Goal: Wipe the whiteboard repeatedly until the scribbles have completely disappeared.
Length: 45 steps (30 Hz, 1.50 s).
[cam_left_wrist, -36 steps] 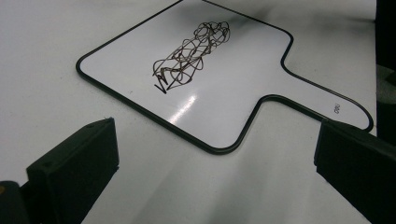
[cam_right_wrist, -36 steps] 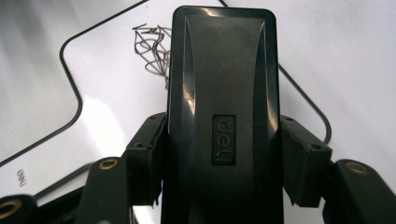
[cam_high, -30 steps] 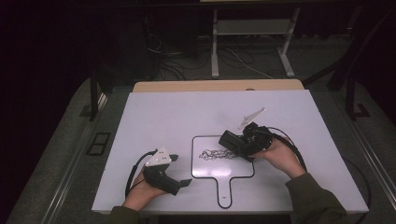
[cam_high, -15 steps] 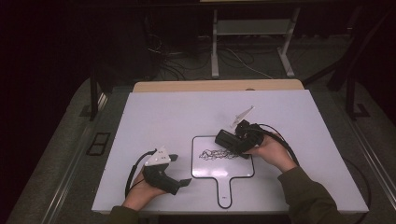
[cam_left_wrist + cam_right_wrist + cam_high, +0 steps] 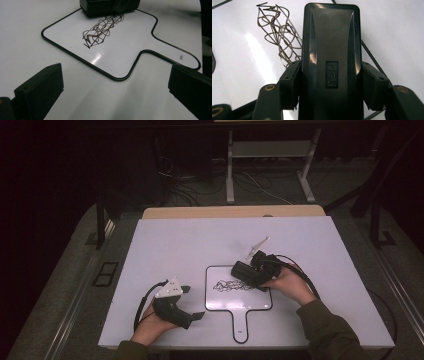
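A small white paddle-shaped whiteboard (image 5: 235,301) lies on the table with a dark scribble (image 5: 231,285) on it. My right gripper (image 5: 251,274) is shut on a black eraser (image 5: 244,271), which rests on the board's upper right part at the edge of the scribble. In the right gripper view both pads clamp the sides of the eraser (image 5: 332,50), and the scribble (image 5: 278,32) is to its left. My left gripper (image 5: 192,303) sits open on the table left of the board. Nothing is between its jaws, which frame the whiteboard (image 5: 120,50) and its handle.
The white tabletop (image 5: 165,250) has bare room on every side of the board. A wooden strip (image 5: 230,212) runs along its far edge. Beyond it are metal stand legs (image 5: 230,180) and cables on the dark floor.
My right gripper has slid the eraser a little to the left over the board. The left gripper has stayed in place.
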Each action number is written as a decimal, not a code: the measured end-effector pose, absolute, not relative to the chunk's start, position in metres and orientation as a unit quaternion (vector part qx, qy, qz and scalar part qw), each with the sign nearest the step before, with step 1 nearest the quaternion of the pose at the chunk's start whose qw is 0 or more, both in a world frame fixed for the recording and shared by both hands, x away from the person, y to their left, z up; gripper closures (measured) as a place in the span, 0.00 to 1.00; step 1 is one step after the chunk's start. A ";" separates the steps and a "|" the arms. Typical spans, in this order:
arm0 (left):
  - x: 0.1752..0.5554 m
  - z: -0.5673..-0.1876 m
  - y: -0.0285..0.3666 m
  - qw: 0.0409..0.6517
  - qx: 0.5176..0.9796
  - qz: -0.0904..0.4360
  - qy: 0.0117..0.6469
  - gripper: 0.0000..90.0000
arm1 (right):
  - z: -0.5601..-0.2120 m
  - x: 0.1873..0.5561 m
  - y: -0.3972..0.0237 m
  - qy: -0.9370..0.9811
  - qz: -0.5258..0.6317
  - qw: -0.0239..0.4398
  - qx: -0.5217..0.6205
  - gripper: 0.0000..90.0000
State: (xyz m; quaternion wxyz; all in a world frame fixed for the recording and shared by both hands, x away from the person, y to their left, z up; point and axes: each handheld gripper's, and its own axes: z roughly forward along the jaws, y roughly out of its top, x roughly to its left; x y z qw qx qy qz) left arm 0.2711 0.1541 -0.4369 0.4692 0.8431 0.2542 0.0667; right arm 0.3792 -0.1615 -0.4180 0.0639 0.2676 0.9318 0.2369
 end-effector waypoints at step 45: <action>0.271 -0.439 0.153 0.464 0.846 0.061 0.256 0.00 | -0.423 0.361 -0.145 0.946 0.217 0.072 0.231 0.43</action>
